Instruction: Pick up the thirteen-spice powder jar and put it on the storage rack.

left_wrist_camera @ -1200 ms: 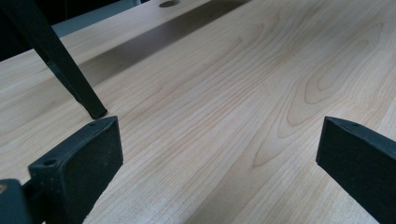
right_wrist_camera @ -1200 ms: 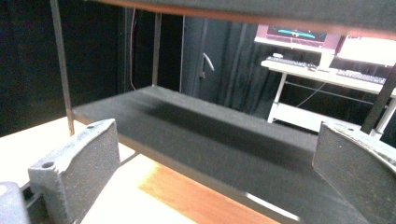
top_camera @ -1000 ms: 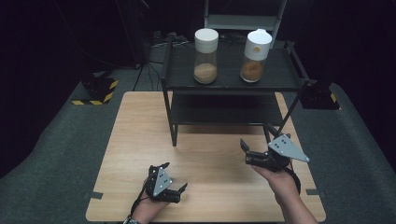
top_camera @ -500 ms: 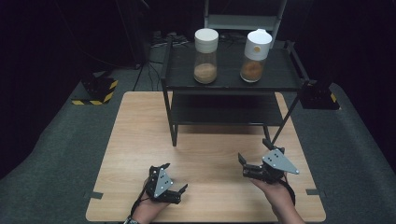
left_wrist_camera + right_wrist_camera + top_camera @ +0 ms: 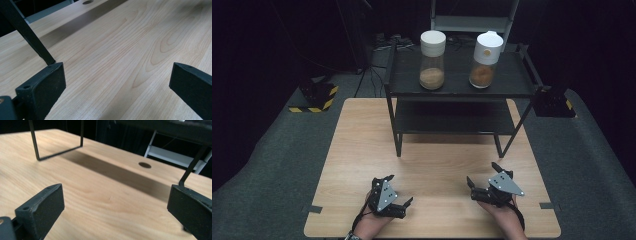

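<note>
My left gripper (image 5: pixel 398 190) rests low over the wooden table (image 5: pixel 362 150) near its front edge, left of centre, open with nothing between its jaws. My right gripper (image 5: pixel 484 176) sits at the front right, also open and empty. In the left gripper view the gripper (image 5: pixel 116 80) spans bare wood, with a black shelf leg (image 5: pixel 27 35) beyond. The right gripper view has its gripper (image 5: pixel 115 207) wide apart over the tabletop. Two glass jars stand on the black shelf unit (image 5: pixel 512 87): one with a cream lid (image 5: pixel 432 60), one with a white spout lid (image 5: pixel 485 60), both holding brown contents.
The shelf unit has a lower tier (image 5: pixel 452 120) and thin legs (image 5: pixel 398 140) standing on the table's far half. A round hole (image 5: pixel 145 165) is in the tabletop. A yellow-black striped block (image 5: pixel 319 97) lies on the grey floor at left.
My right gripper has come down and back toward the front edge of the table. The left gripper has stayed where it was.
</note>
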A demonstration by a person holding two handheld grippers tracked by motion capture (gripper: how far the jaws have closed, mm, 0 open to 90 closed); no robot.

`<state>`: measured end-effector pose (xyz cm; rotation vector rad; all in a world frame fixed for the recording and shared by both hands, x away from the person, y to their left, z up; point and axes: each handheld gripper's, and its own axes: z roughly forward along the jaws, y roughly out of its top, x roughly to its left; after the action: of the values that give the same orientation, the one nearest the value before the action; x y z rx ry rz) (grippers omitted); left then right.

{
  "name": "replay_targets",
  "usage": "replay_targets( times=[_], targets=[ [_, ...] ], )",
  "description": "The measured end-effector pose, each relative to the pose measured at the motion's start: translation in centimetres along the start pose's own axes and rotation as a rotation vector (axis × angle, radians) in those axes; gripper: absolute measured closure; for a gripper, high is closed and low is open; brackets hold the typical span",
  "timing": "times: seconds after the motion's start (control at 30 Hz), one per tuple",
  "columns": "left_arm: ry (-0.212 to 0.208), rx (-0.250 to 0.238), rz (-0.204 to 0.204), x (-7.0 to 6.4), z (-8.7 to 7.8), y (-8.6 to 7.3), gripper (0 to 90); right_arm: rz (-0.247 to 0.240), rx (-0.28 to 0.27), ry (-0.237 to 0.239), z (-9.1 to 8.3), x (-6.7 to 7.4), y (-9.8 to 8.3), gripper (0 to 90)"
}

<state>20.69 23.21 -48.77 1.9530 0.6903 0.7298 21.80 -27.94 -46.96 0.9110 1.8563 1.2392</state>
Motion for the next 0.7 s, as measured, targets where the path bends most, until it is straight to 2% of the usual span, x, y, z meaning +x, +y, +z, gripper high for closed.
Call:
replay_targets(
  times=[0.3,0.7],
  targets=[
    [0.003,0.003,0.003,-0.1,0.0,0.1,0.9,-0.012,0.058,-0.026,-0.1,0.5,-1.6,0.3],
    [0.006,0.003,0.007,-0.2,0.0,0.1,0.9,-0.026,0.097,-0.05,-0.6,1.0,-2.0,0.0]
  ],
)
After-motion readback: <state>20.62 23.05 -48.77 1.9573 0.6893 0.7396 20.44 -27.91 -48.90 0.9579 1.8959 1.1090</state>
